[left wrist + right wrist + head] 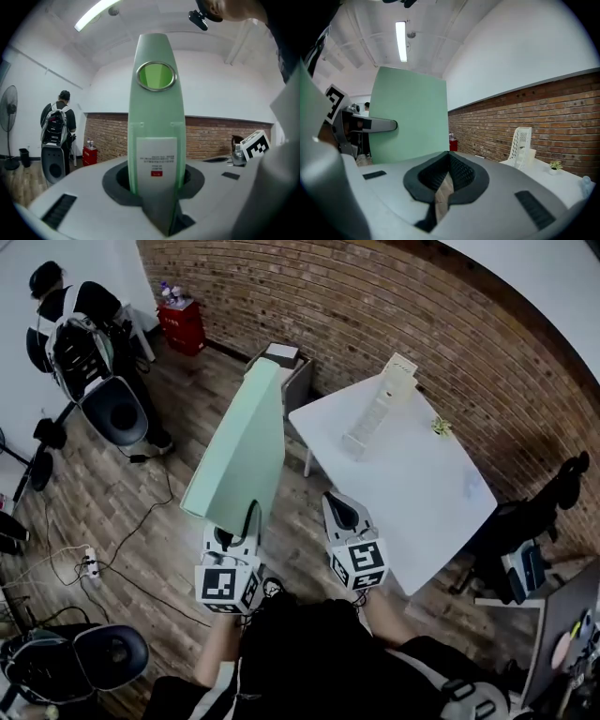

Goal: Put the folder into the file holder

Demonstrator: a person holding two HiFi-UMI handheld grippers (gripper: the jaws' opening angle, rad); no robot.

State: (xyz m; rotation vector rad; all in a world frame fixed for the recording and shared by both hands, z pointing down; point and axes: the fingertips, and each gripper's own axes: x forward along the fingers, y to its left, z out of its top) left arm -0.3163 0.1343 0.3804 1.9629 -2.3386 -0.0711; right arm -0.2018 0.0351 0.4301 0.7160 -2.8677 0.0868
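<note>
Left claw nearest: 2 jaws clamped on the lower end of the green folder, labelled spine facing its camera. Folder held upright over the floor, off the worktop's left edge, likely so it can slide on edge into a slot. Right claw closed, empty, just beside; probably kept free to steady. White file holder stands near the worktop's far edge, well apart from the folder.

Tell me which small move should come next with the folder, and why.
Probably carry the folder forward and right, toward the file holder on the table. The left hand-held gripper grips the folder over the floor, apart from the holder.
</note>
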